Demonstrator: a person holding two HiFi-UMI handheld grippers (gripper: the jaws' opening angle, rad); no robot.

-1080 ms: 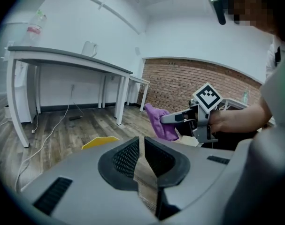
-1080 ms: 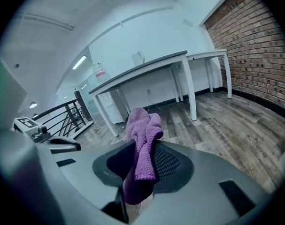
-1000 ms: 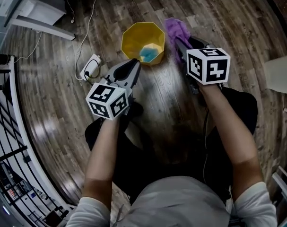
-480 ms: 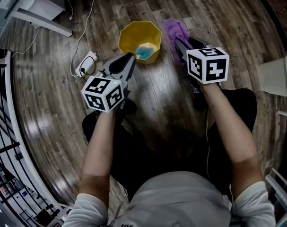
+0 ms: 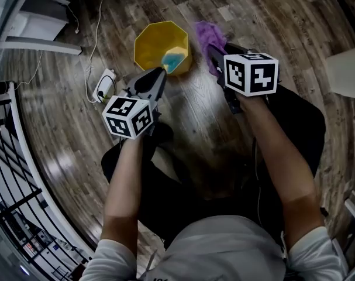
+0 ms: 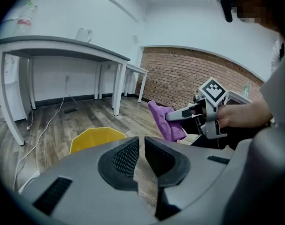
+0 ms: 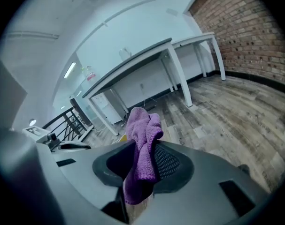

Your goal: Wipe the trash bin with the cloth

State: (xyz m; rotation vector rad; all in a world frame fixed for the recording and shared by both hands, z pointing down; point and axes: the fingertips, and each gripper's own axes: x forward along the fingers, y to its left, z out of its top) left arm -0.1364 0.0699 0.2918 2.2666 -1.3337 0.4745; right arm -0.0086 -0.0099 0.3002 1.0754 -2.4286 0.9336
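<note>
1. Two hand-held grippers reach out over the wood-plank floor (image 5: 212, 122), each topped by a white cube with black square markers.
2. The left gripper (image 5: 160, 71) has its jaws drawn almost together. Only a thin slit shows between the ribbed black pads, and nothing sits in it.
3. The right gripper (image 5: 213, 51) is clamped on a fuzzy purple microfibre cloth (image 5: 206, 34). The cloth bunches up above the pads and hangs down below them.
4. The yellow octagonal plastic trash bin (image 5: 147, 48) stands upright and open on the floor ahead of the seated person. It sits between the two gripper tips and a little beyond them.
5. A crumpled blue thing (image 5: 175, 57) lies in the bottom of the bin; I cannot tell what it is.
6. The left gripper points at the bin's near wall and is close to it. From where I look, I cannot tell whether it touches.
7. The cloth is held in the air just beside the bin's right side, apart from it.
8. A white power strip (image 5: 105, 82) lies on the floor to the left of the bin, with a white cable (image 5: 96, 34) running away from it.
9. A black metal railing (image 5: 13, 174) curves along the far left, and a long white-legged grey-topped table (image 6: 62, 48) stands against the white wall, with a red brick wall (image 6: 180, 74) beyond it.
</note>
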